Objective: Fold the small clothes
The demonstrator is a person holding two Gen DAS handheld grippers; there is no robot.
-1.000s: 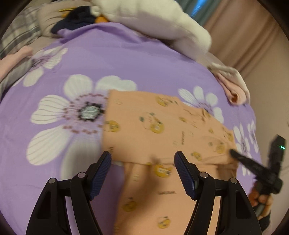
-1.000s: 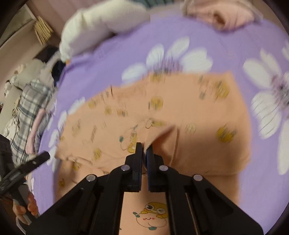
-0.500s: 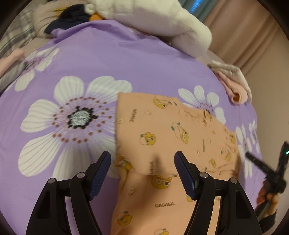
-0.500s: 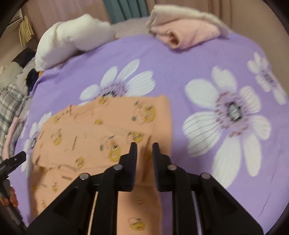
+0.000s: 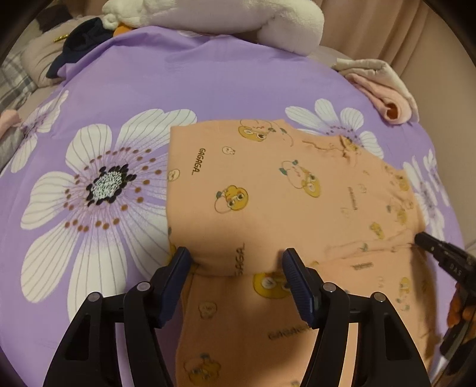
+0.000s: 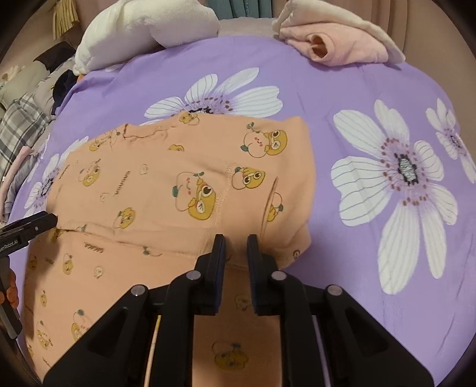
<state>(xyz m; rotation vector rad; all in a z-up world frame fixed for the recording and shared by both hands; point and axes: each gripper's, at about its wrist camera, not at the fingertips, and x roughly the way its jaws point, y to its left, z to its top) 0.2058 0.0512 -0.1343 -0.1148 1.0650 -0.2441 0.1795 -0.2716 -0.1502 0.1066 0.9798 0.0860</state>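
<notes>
An orange garment with cartoon duck prints (image 5: 267, 190) lies folded over on a purple flowered bedsheet (image 5: 208, 80); it also shows in the right wrist view (image 6: 166, 184). My left gripper (image 5: 236, 262) is wide open, its fingers either side of the folded edge near me. My right gripper (image 6: 235, 247) is partly open over the garment's near edge, holding nothing. Each gripper's tip shows at the other view's edge: the right one (image 5: 428, 242), the left one (image 6: 35, 223).
A white plush pillow (image 5: 226, 18) and a folded pink and beige cloth pile (image 5: 383, 86) lie at the bed's far edge; the pile also shows in the right wrist view (image 6: 336, 44). Dark and plaid clothes (image 6: 26, 116) are heaped at the left. Curtains hang behind.
The right gripper, shut on the garment a second ago, has opened and let the folded cloth lie flat. Both grippers drew back toward the near edge.
</notes>
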